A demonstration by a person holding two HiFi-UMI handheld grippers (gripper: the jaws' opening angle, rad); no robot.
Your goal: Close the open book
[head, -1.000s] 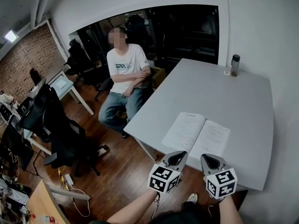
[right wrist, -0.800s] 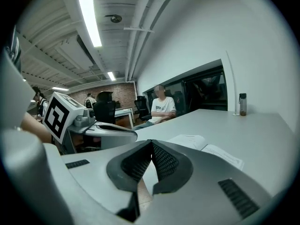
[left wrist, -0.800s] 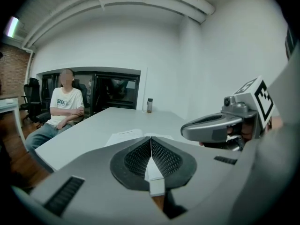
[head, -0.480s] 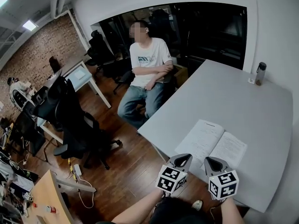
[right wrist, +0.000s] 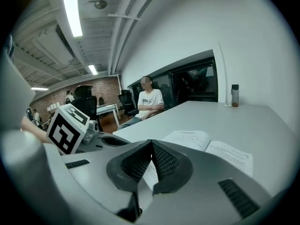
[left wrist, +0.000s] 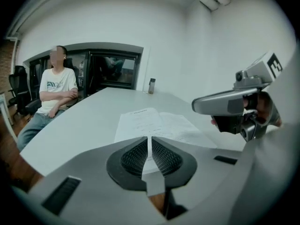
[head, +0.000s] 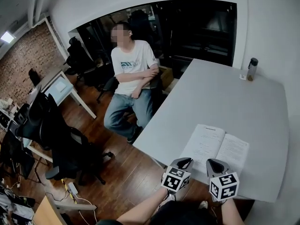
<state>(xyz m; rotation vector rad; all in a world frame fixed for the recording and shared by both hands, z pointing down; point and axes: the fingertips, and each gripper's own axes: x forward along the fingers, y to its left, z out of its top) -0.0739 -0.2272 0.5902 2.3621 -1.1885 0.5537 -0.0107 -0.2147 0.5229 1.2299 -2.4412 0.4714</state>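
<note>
An open book (head: 216, 147) lies flat on the grey table (head: 225, 97), near its front edge, white printed pages up. It also shows in the left gripper view as the book (left wrist: 150, 123) and in the right gripper view as the book (right wrist: 211, 149). My left gripper (head: 183, 162) hovers just short of the book's near left corner, jaws shut and empty. My right gripper (head: 215, 164) hangs beside it at the book's near edge, jaws shut with nothing between them. The left gripper (left wrist: 149, 139) and right gripper (right wrist: 151, 143) both point along the table toward the book.
A dark bottle (head: 252, 69) stands at the table's far right corner. A person (head: 131, 83) in a white T-shirt sits on a chair at the table's left end. Black office chairs (head: 56, 139) and desks fill the wooden floor to the left.
Both grippers have come forward and down, closer to the book's near edge. The head view has swung, shifting the table and seated person in the picture.
</note>
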